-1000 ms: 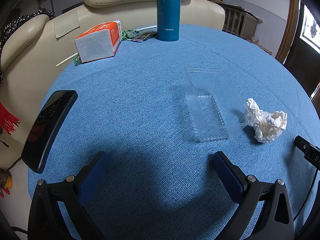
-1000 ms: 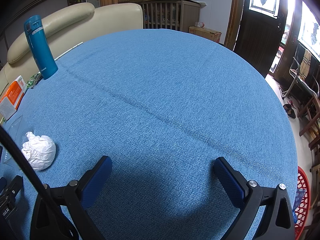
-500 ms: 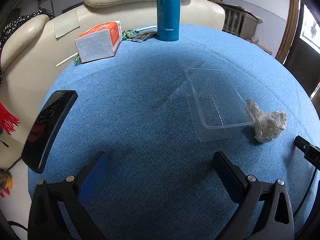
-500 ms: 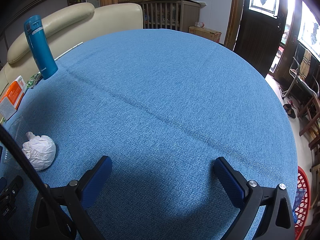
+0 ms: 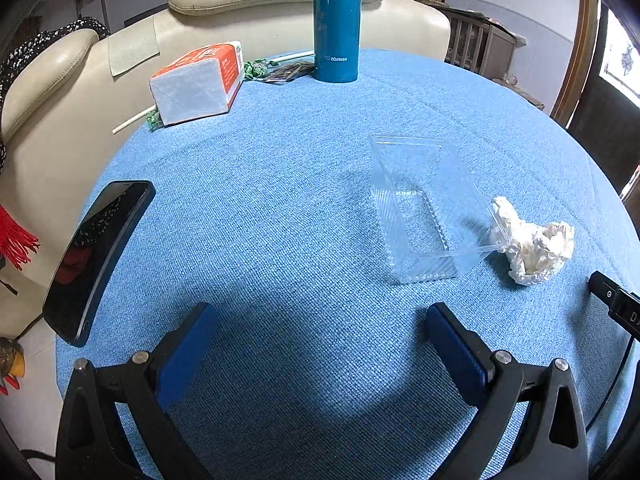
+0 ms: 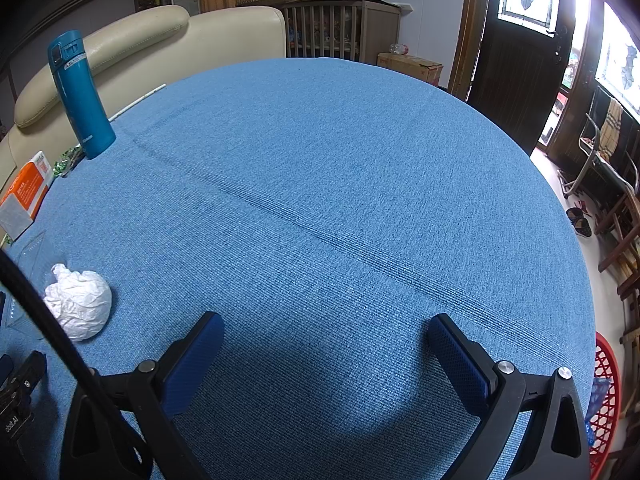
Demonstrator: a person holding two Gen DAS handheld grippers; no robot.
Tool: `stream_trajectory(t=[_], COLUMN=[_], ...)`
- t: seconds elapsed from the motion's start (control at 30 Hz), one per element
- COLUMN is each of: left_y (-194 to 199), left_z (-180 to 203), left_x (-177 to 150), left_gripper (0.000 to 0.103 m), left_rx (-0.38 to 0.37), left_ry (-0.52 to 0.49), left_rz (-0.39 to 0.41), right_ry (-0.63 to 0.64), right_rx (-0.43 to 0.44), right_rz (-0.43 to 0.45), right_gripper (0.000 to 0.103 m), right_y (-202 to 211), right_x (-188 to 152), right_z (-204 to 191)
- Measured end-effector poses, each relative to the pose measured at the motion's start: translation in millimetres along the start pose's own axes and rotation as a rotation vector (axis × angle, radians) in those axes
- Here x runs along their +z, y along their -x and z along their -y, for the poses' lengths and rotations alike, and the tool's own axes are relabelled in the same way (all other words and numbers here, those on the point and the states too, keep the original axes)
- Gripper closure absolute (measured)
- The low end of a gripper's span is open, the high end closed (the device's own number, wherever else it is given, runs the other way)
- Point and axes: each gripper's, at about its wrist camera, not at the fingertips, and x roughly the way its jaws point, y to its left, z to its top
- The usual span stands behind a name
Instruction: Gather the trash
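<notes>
A clear plastic tray (image 5: 424, 208) lies on the blue round table (image 5: 280, 208), ahead and right of my left gripper (image 5: 320, 332), which is open and empty. A crumpled white paper ball (image 5: 532, 244) touches the tray's right corner; it also shows in the right wrist view (image 6: 80, 304), to the left of my right gripper (image 6: 324, 344), which is open and empty over bare cloth. Small wrappers (image 5: 280, 70) lie at the far edge. A red basket (image 6: 606, 396) stands on the floor at the right.
A teal flask (image 5: 336, 20) and an orange-white tissue pack (image 5: 200, 82) stand at the far side. A black phone (image 5: 96, 256) lies at the left edge. A cream sofa (image 5: 240, 12) is behind the table. A black cable (image 6: 48, 332) crosses the right view's left side.
The tray's look flickers between frames, seeming to rock slightly. Neither gripper has visibly moved. The paper ball stays in place.
</notes>
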Motion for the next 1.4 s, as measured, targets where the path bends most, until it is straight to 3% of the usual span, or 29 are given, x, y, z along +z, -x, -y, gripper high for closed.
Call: stream_trajectory(t=[1.23,1.4], left_y=[-2.4,-1.3], left_z=[0.4,2.0], left_x=[0.1,0.8], left_gripper=[0.000,0.000], left_rx=[0.002,-0.011], left_ry=[0.001,-0.021], left_rz=[0.002,-0.038], right_ry=[-0.001,0.050], right_rx=[0.001,0.037], right_rz=[-0.003,-0.075], right_gripper=[0.000,0.000], right_y=[-1.5,0.4], right_x=[2.0,5.9], right_z=[-0.4,-0.7])
